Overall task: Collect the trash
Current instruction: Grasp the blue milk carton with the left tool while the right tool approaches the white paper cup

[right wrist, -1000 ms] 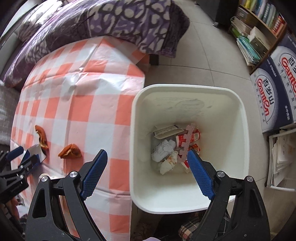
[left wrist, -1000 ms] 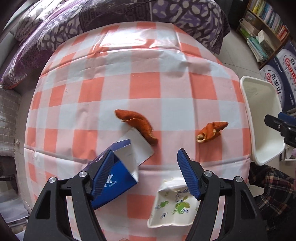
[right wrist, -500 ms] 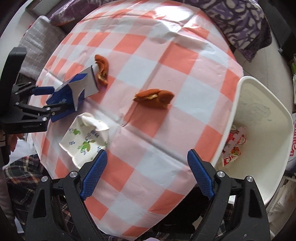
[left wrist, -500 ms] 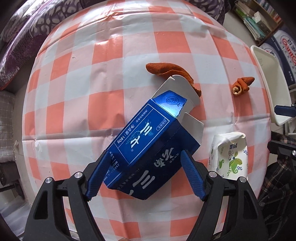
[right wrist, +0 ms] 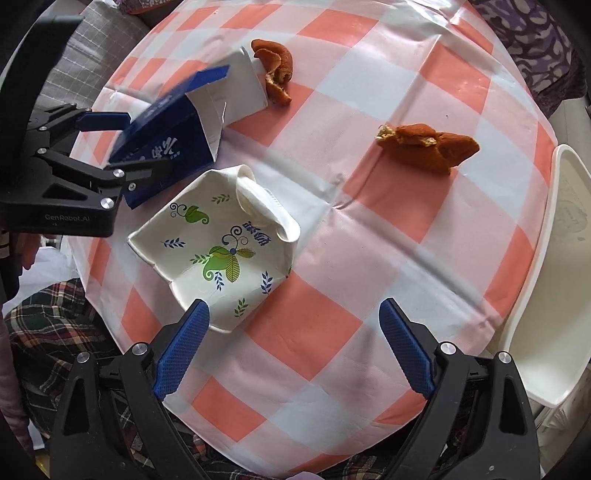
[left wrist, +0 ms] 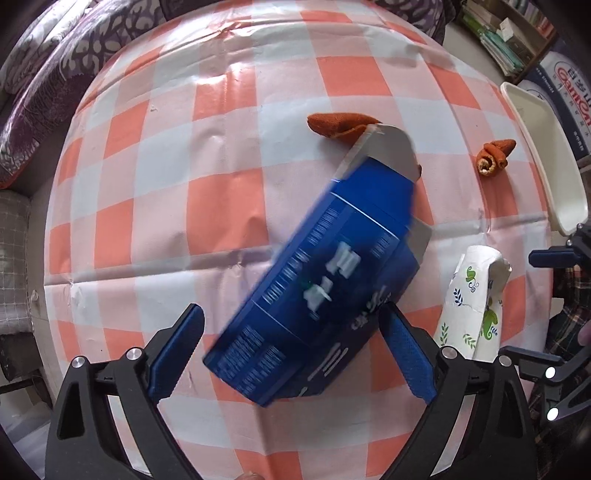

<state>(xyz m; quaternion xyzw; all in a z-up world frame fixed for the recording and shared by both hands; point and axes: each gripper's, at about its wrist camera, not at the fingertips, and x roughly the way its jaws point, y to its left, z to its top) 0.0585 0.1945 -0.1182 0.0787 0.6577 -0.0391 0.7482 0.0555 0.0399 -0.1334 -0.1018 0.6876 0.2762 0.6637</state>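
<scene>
A blue carton (left wrist: pixel 332 280) with white lettering lies tilted and blurred between the fingers of my left gripper (left wrist: pixel 291 308). Its jaws are opening and the left pad stands clear of the carton. In the right wrist view the same carton (right wrist: pixel 166 140) sits inside the left gripper (right wrist: pixel 146 144). A crushed white paper cup (right wrist: pixel 221 243) with green leaf prints lies just beyond the left finger of my right gripper (right wrist: pixel 293 303). That gripper's jaws are opening over bare cloth with nothing between them. Two orange peels (right wrist: pixel 275 70) (right wrist: pixel 428 147) lie farther out.
The table wears an orange and white checked cloth (left wrist: pixel 221 147). A white bin (right wrist: pixel 554 277) stands off its right edge. Purple patterned bedding (left wrist: pixel 55 74) lies behind, with a bookshelf (left wrist: pixel 509 33) and printed cartons (left wrist: pixel 569 85) at the far right. Plaid trousers (right wrist: pixel 55 325) show below the table's edge.
My left gripper came down over the blue carton and its jaws spread wider around it. My right gripper swung from above the bin to the table by the paper cup.
</scene>
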